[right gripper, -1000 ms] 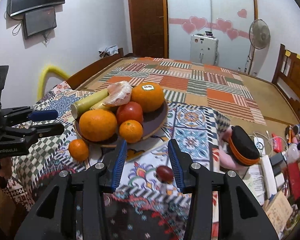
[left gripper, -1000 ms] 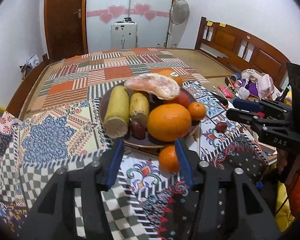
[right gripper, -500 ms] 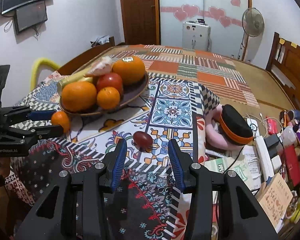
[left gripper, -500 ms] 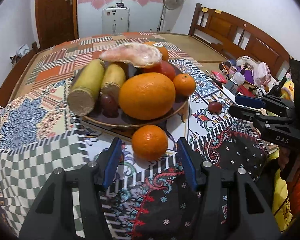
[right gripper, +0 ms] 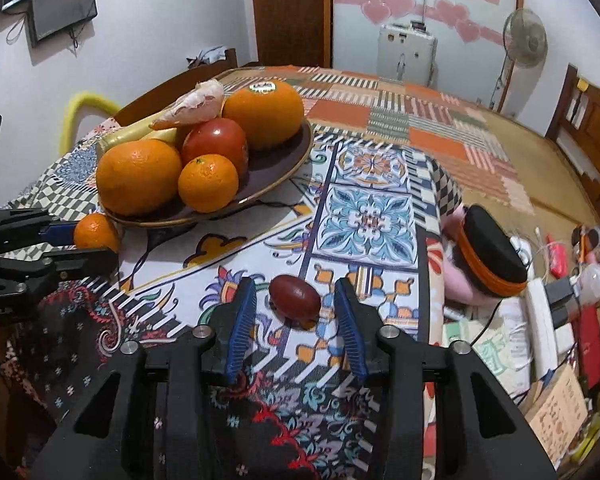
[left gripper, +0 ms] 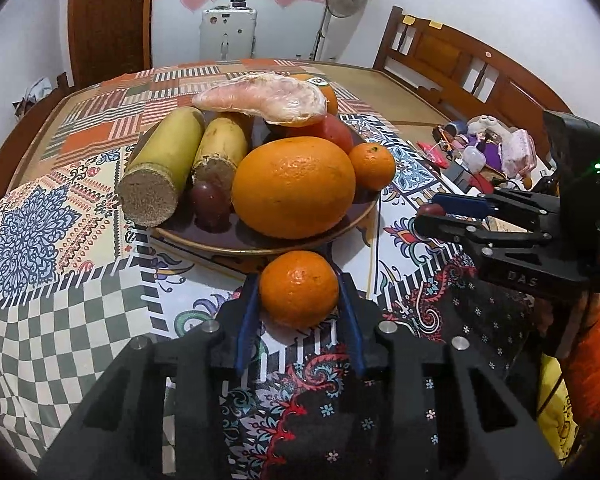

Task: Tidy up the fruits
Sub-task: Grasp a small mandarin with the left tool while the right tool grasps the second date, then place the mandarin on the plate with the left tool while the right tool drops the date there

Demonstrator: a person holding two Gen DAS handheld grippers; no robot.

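Note:
A small mandarin (left gripper: 299,288) lies on the patterned cloth just in front of the dark plate (left gripper: 260,246). My left gripper (left gripper: 296,280) is closing on it, and both blue pads touch its sides. The plate holds a large orange (left gripper: 294,188), a tomato (left gripper: 332,130), two sugarcane pieces (left gripper: 160,168), a pomelo segment (left gripper: 264,98) and more fruit. A dark red oval fruit (right gripper: 295,295) rests on the cloth between the closing jaws of my right gripper (right gripper: 293,282). A small gap shows on each side of it.
A black case with an orange band (right gripper: 490,254) lies right of the red fruit. Beyond it sits a heap of small items (right gripper: 560,300). A wooden bench (left gripper: 460,60) stands at the far right. The left gripper (right gripper: 88,244) shows at the right wrist view's left edge.
Both grippers have come down and forward onto their fruits. The left jaws narrowed onto the mandarin, and the right jaws narrowed around the dark red fruit.

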